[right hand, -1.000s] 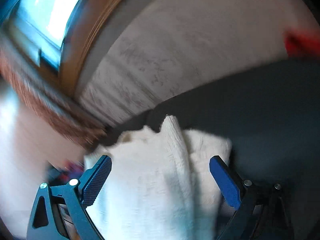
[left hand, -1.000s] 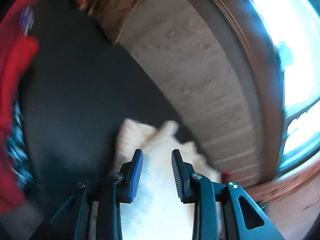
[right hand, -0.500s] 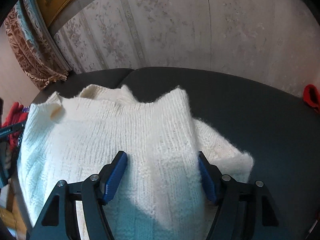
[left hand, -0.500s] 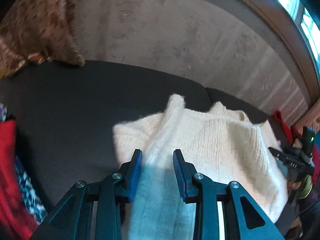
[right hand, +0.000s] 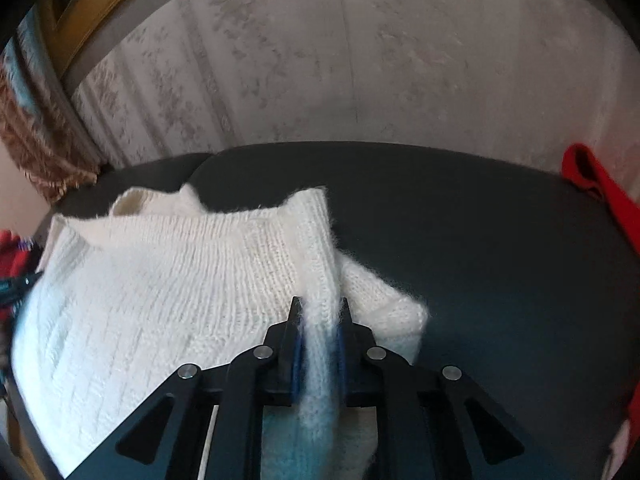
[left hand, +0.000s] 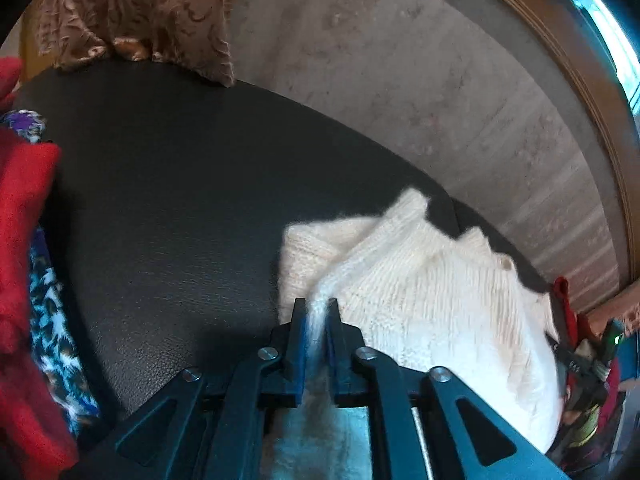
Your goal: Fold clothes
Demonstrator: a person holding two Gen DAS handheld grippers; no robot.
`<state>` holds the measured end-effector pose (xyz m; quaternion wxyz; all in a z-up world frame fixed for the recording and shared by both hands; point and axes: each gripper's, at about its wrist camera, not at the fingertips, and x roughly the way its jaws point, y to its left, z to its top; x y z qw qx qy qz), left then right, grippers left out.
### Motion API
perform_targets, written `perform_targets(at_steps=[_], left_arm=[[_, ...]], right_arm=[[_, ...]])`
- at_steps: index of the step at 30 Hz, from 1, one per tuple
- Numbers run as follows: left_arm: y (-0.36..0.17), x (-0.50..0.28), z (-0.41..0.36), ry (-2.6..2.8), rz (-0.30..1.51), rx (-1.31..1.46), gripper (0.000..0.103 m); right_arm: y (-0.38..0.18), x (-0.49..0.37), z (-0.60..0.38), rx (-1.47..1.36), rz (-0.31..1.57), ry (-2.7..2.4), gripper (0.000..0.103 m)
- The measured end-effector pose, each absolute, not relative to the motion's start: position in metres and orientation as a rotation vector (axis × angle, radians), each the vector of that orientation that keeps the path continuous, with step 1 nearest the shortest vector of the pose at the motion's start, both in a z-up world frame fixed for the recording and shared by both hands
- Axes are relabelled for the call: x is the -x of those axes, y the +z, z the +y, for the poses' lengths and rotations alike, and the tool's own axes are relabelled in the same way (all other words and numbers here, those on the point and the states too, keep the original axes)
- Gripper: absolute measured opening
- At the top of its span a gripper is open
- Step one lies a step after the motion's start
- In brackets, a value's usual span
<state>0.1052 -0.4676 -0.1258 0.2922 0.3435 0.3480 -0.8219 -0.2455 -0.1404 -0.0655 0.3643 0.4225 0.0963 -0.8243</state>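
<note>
now | fuzzy cream knit sweater (right hand: 168, 280) | ridge pinched, both claws closing | black leather-grain couch (left hand: 180, 220)

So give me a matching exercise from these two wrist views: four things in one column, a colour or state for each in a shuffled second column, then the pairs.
Things:
1. sweater
2. sofa seat
3. left gripper
4. curtain

Colour or state:
A. brown, patterned
B. closing on a knit fold
C. cream, lying on the seat
D. dark, leather-like

Pairs: 1-C, 2-D, 3-B, 4-A
</note>
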Motion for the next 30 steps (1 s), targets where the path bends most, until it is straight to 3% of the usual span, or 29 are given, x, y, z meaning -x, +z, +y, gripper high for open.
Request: perform_targets(at_steps=[3,8,10,14,17,22,24,26,27,29,30], left_arm=[[-0.104,-0.113,-0.458,-2.22,0.871,-0.815,0.016],[-0.075,-0.089,-0.416,-2.477,0.63,-0.867,0.021],[-0.072,-0.069,-0.398,-2.54,0.486,-0.927,0.021],[-0.09,-0.024,-0.397,-2.531,0.434,-1.101,0.021],[-0.106,0.002,-0.399,-2.505,0.407,-1.22,0.023],[-0.135,0.008,-0.395,-2.51,0.349,-1.298,0.027],[-0.138,0.002,-0.395,-2.526,0.37,-1.269,0.024],[-0.139,0.0,-0.394,-2.522,0.385,-1.246,0.01],[-0.138,-0.001,-0.393,-2.514,0.378,-1.232,0.008],[-0.134,-0.001,-0.388,-2.504,0.36,-1.195,0.005],[-0.132,-0.001,-0.386,-2.502,0.354,-1.173,0.005]], right_arm=[[-0.062,0.247,-0.137,-1.089,0.256,-2.106,0.019],[-0.021,0.221,-0.137,-0.891,0.406,-2.227,0.056],[-0.01,0.206,-0.15,-0.837,0.411,-2.152,0.061],[-0.004,0.187,-0.185,-0.8,0.437,-2.002,0.061],[-0.027,0.194,-0.22,-0.879,0.514,-1.941,0.061],[-0.063,0.214,-0.242,-1.047,0.452,-1.906,0.063],[-0.064,0.216,-0.239,-1.052,0.417,-1.896,0.064],[-0.064,0.216,-0.239,-1.05,0.419,-1.885,0.063],[-0.064,0.216,-0.24,-1.048,0.425,-1.882,0.062],[-0.061,0.211,-0.239,-1.023,0.443,-1.896,0.039],[-0.06,0.206,-0.238,-1.001,0.459,-1.903,0.032]])
